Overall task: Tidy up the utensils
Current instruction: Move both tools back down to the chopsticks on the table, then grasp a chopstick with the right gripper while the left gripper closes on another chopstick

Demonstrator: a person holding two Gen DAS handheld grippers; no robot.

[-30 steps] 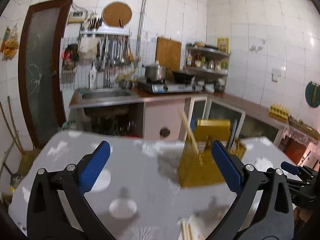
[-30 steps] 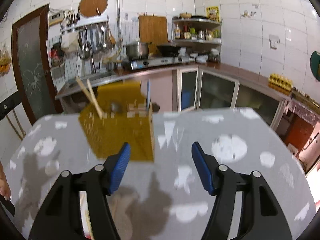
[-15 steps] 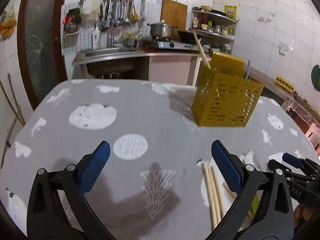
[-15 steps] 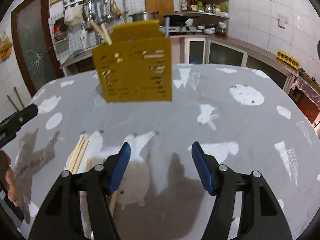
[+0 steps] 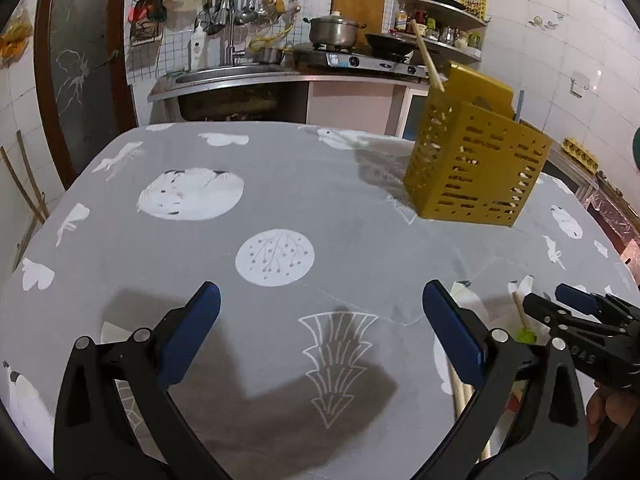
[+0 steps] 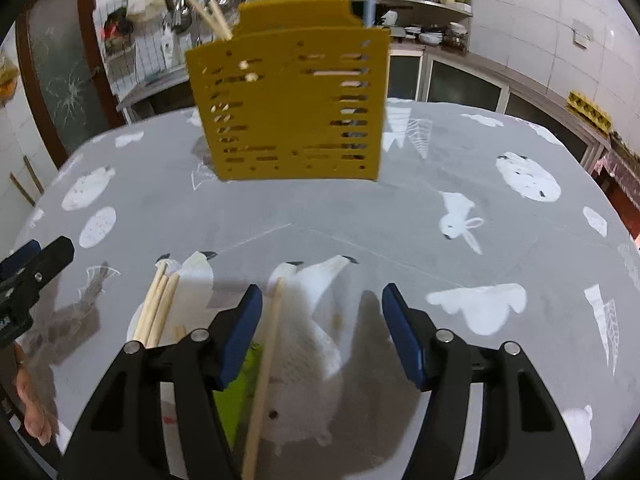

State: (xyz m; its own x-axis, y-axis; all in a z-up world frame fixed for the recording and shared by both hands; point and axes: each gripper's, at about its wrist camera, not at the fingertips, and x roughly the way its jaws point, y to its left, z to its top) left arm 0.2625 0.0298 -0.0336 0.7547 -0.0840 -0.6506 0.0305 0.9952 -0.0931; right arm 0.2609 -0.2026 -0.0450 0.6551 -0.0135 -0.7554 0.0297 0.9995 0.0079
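Observation:
A yellow slotted utensil holder (image 5: 476,168) (image 6: 288,104) stands on the grey patterned table (image 5: 280,184), with wooden chopsticks (image 6: 208,12) sticking out of its top. My left gripper (image 5: 320,320) hangs open over bare cloth, nothing between its fingers. My right gripper (image 6: 322,328) is low over the table and its jaws are closing. A single wooden chopstick (image 6: 268,344) lies on the cloth between them, close to the left pad, which does not press on it. A bundle of chopsticks (image 6: 158,308) lies just left of it. A green object (image 6: 236,384) is partly hidden under the left finger.
Behind the table are a sink counter (image 5: 224,76), a stove with a pot (image 5: 332,32) and wall shelves. The other gripper (image 6: 32,276) and a person's hand (image 6: 34,412) sit at the left edge of the right wrist view.
Both grippers have sunk toward the table and tilted downward. The loose chopsticks have come into view under the right gripper, whose jaws have narrowed a little. The left jaws keep their width.

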